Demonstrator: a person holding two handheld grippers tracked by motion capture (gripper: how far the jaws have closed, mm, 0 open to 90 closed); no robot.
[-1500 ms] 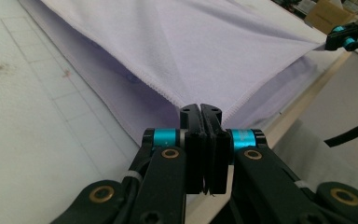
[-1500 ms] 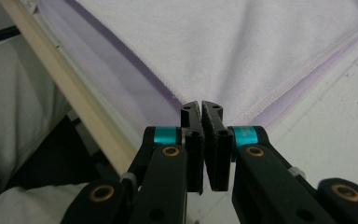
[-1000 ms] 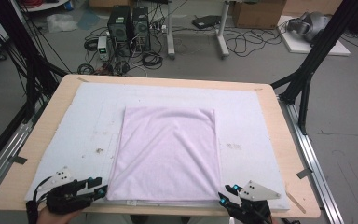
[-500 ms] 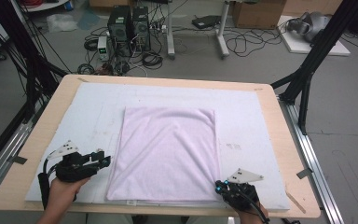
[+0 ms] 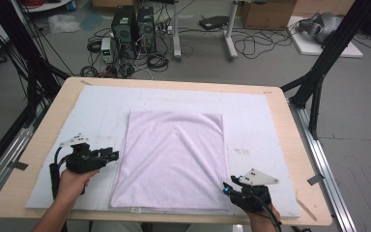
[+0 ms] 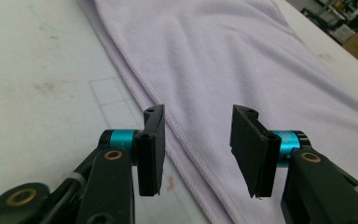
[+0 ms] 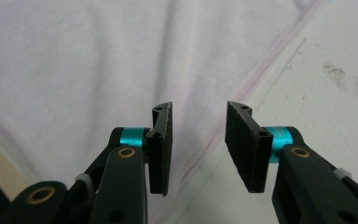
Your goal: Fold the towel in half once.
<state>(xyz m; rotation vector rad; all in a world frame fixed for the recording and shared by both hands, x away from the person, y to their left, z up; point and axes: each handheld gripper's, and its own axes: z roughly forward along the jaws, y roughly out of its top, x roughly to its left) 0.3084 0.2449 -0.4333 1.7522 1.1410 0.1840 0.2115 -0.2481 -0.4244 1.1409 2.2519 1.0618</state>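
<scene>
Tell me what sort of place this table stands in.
Most likely a lab or workshop: desktop computer towers stand on the bare floor among loose cables, a cardboard box sits behind, and black frame struts flank the table.

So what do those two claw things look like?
Each claw, left and right, is black with two flat black pads, shiny turquoise rings and brass-coloured rivets. A pale grey three-cornered plate sits on top, and a black cable trails back past the hand.

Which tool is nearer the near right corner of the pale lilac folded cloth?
Right. The right tool sits at that corner of the cloth; the left tool is beside its left edge.
</scene>
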